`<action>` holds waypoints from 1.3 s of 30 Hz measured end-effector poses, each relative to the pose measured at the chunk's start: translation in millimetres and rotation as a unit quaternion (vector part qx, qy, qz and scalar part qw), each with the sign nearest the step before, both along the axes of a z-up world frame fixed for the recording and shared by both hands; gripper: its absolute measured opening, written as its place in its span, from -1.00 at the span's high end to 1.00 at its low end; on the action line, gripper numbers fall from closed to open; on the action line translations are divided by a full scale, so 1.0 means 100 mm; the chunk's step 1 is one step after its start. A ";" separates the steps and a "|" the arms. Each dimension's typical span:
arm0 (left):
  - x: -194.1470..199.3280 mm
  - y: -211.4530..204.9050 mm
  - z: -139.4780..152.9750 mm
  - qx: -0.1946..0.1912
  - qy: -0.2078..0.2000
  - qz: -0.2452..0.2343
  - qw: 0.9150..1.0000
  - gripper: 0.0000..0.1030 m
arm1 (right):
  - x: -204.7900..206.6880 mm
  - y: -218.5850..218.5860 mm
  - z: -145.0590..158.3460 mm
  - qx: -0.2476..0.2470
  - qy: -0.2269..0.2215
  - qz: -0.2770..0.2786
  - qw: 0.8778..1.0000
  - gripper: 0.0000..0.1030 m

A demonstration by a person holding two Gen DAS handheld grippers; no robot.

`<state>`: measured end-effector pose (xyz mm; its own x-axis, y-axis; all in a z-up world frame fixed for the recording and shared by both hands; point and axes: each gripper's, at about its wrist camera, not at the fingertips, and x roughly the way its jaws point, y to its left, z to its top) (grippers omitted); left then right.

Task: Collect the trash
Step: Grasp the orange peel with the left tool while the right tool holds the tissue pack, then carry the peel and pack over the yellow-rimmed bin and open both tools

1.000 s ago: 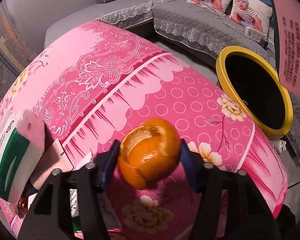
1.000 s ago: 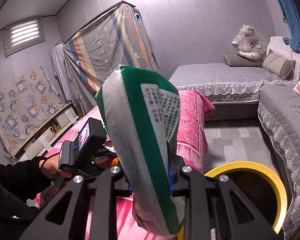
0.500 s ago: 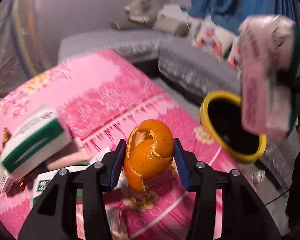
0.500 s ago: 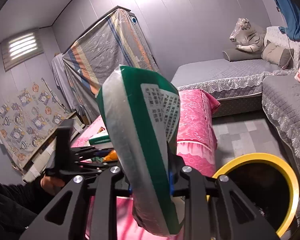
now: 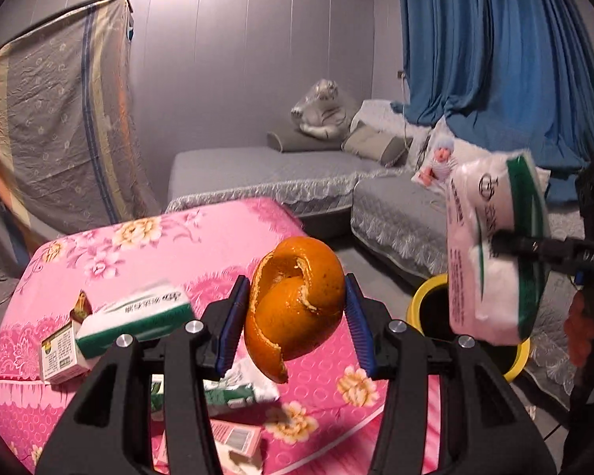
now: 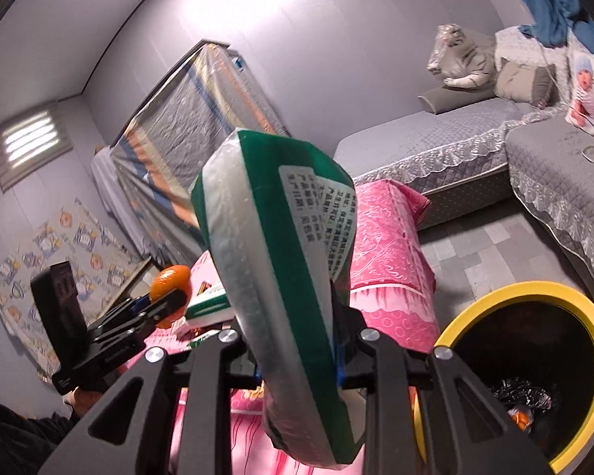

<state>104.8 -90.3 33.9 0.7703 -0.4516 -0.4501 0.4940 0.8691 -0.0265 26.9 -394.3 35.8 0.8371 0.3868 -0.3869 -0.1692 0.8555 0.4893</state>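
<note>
Pink floral cloth [image 5: 202,245] covers the table; grey sofa [image 5: 257,170] and blue curtain [image 5: 495,51] behind it, tiled floor to the right.

Left gripper [image 5: 295,312]: clamped on an orange peel [image 5: 297,301]. Blue pads press both sides of the peel, which sits right between the fingertips and sticks up above them, its torn curl hanging below. Peel is lifted clear above the cloth. In the right wrist view the same gripper [image 6: 166,297] shows at the left edge with the peel [image 6: 170,279] at its tip.

Right gripper [image 6: 297,360]: closed tight on a green and white tissue pack [image 6: 273,277]. The pack is pinched near its lower part, rises tilted up and to the left well past the fingertips, and its bottom end droops below them. From the left wrist view the pack [image 5: 491,245] hangs in the air above the yellow-rimmed bin [image 5: 427,293].

Bin [image 6: 526,376] stands on the floor just beside the table, dark inside, with some black plastic and an orange scrap at the bottom.

Left on the cloth: a green and white box [image 5: 134,316], a small carton [image 5: 61,352] touching it, a pink box [image 5: 233,439] at the near edge.
</note>
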 end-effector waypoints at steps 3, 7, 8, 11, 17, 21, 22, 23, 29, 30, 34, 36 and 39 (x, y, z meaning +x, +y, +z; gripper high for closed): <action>0.01 -0.15 0.07 -0.005 -0.011 -0.012 1.000 0.13 | -0.06 -0.11 -0.04 -0.001 -0.003 -0.030 1.000 0.56; 0.00 -0.41 0.12 -0.003 -0.027 -0.029 0.999 0.13 | -0.15 -0.30 -0.10 0.003 -0.005 -0.060 0.998 0.56; 0.02 -0.50 0.12 -0.004 -0.027 -0.036 0.999 0.13 | -0.19 -0.36 -0.12 -0.004 -0.005 -0.076 0.997 0.56; 0.01 -0.75 0.13 -0.005 -0.026 -0.053 0.998 0.13 | -0.28 -0.54 -0.18 0.003 -0.005 -0.098 0.995 0.56; -0.01 -1.22 0.03 0.004 -0.026 -0.089 0.996 0.12 | -0.45 -0.85 -0.36 -0.003 0.002 -0.156 0.988 0.56; -0.03 -1.50 -0.04 0.011 -0.024 -0.104 0.994 0.12 | -0.55 -1.02 -0.50 0.002 0.013 -0.183 0.983 0.56; -0.04 -1.55 -0.06 0.012 -0.023 -0.108 0.994 0.12 | -0.56 -1.06 -0.53 0.003 0.016 -0.189 0.982 0.56; -0.04 -1.62 -0.08 0.014 -0.022 -0.112 0.993 0.12 | -0.58 -1.10 -0.57 0.003 0.020 -0.195 0.981 0.56; -0.05 -1.88 -0.22 0.019 -0.014 -0.125 0.992 0.12 | -0.59 -1.24 -0.76 -0.008 0.042 -0.226 0.973 0.56; -0.04 -1.88 -0.24 0.018 -0.010 -0.126 0.992 0.12 | -0.57 -1.25 -0.77 -0.013 0.045 -0.232 0.972 0.56; -0.03 -2.01 -0.33 0.020 0.000 -0.128 0.992 0.12 | -0.57 -1.32 -0.85 -0.014 0.055 -0.242 0.969 0.56; 0.00 -2.05 -0.38 0.021 0.006 -0.129 0.991 0.12 | -0.57 -1.35 -0.90 -0.015 0.059 -0.250 0.966 0.56; 0.05 -2.13 -0.46 0.028 0.014 -0.127 0.991 0.11 | -0.57 -1.40 -0.95 -0.016 0.069 -0.261 0.963 0.56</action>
<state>109.6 -303.8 -12.2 0.6210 -0.6041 -0.4995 0.6975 0.7166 0.0005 -29.9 -534.2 -59.2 0.8541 -0.0858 -0.5130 0.3520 0.8215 0.4486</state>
